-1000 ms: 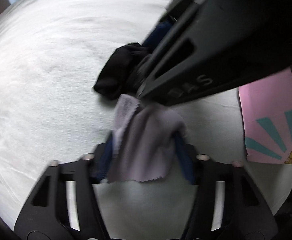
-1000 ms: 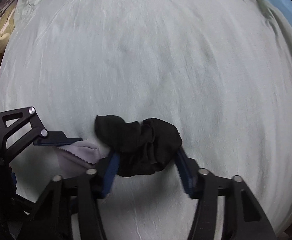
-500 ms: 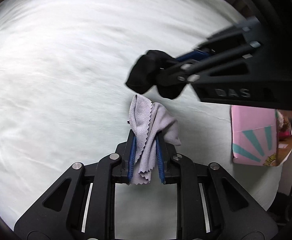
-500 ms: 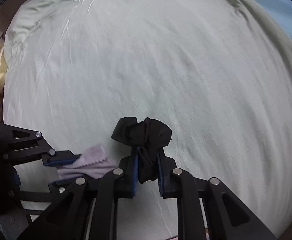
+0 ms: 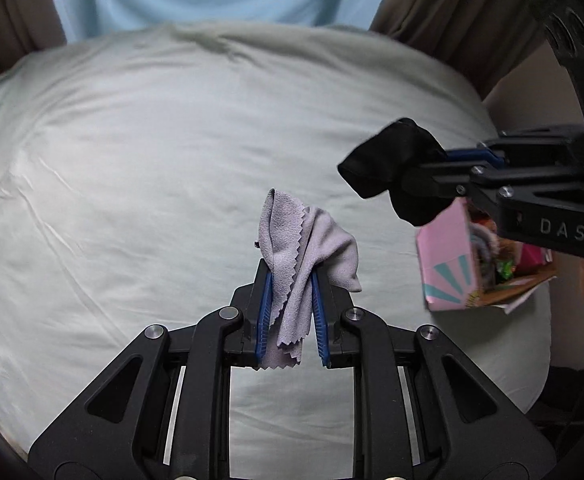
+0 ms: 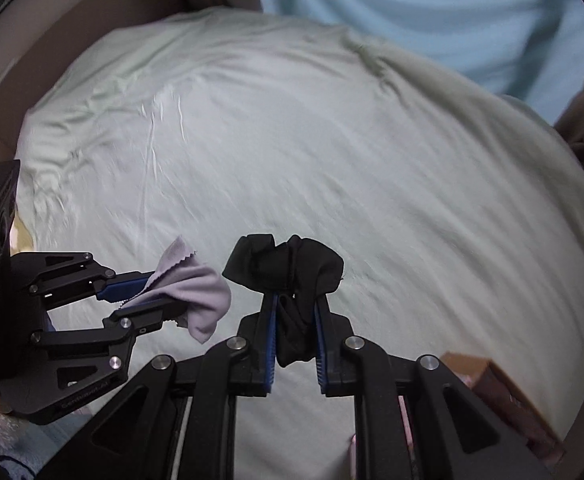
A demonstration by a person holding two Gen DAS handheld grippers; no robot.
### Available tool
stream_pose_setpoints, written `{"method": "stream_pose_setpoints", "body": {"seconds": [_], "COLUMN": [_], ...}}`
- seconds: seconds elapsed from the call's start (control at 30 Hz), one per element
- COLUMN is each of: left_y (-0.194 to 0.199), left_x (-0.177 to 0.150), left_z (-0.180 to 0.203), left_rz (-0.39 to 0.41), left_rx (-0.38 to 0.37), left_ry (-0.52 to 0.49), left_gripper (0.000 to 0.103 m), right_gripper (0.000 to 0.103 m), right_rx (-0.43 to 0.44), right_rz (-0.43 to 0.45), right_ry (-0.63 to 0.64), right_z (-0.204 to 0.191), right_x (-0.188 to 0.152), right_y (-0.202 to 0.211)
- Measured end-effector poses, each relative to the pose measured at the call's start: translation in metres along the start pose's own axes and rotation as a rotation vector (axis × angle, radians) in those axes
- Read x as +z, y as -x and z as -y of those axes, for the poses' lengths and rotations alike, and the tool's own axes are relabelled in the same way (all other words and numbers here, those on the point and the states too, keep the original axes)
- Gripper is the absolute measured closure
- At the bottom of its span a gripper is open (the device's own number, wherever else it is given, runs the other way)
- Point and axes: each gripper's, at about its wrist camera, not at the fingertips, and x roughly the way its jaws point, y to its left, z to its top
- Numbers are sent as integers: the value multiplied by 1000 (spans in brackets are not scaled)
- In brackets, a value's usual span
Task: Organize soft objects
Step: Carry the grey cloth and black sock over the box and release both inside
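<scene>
Two cloths: both limp, light, airborne over the bed [image 5: 131, 200].
Left claw [image 5: 289, 312]: clamped on grey cloth [image 5: 304, 248], frame centre.
Right claw [image 6: 296, 332]: pinching black cloth [image 6: 283, 268], probably a sock.
Grip: mid-bunch; loose ends flop.

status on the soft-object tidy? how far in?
Done: both pieces are off the pale sheet, which shows nothing else lying loose.
In hand: left gripper is clamped on the lilac cloth; right gripper is clamped on the black fabric.
Left: neither is put away; the pink box looks a likely destination.
</scene>
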Motion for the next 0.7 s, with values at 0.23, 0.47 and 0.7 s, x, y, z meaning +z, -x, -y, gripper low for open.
{"method": "stream_pose_setpoints", "body": {"seconds": [0.23,0.47,0.7], "left_y": [77,117,136], "left_x": [26,48,56], "left_z": [13,63,135], "left_rz": [58,97,133], "left_rx": [-42,-95,-159], "left_ry": [-86,-197,-264], "left_gripper": [87,87,87], "right_gripper": [88,88,88], "right_rx": [-50,-122,-182], "right_rz": [137,224,249], "right_ry": [-183,-354,-492], "right_z": [-17,-9,27], "right_x": [-32,-74,-125], "right_y": [83,146,196]}}
